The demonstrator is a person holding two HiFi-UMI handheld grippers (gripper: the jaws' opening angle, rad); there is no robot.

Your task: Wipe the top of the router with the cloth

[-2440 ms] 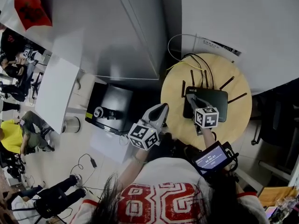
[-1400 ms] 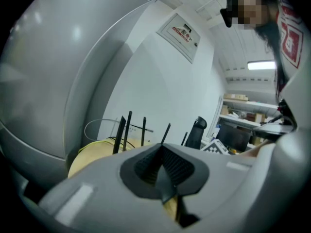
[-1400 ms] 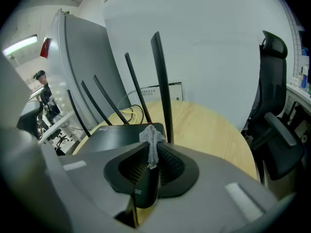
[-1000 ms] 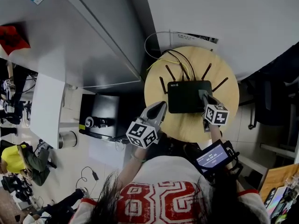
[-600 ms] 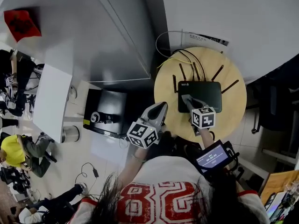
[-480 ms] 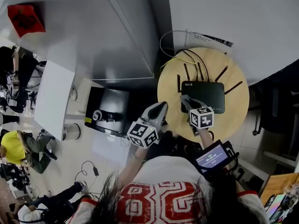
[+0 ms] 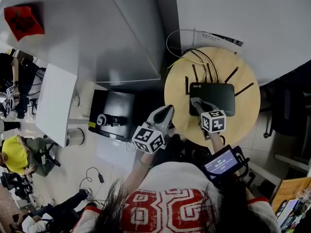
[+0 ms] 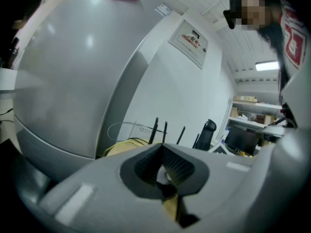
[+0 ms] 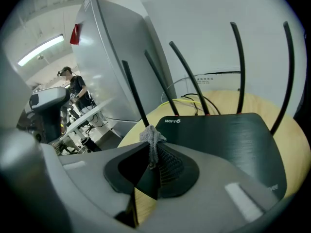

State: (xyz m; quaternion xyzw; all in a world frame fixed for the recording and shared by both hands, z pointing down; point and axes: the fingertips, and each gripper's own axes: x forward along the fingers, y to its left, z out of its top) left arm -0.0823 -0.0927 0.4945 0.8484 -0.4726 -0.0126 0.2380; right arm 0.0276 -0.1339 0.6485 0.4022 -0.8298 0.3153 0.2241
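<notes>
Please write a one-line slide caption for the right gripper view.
Right claw shut on a grey cloth, at the black router on a round table.

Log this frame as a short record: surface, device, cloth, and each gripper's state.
surface: round pale wooden table
device: flat black router with thin antennas, lying on the table
cloth: small grey cloth, pinched in the right gripper
right gripper: shut on the cloth, over the router's near left part
left gripper: shut, empty, at the table's edge, off the router
</notes>
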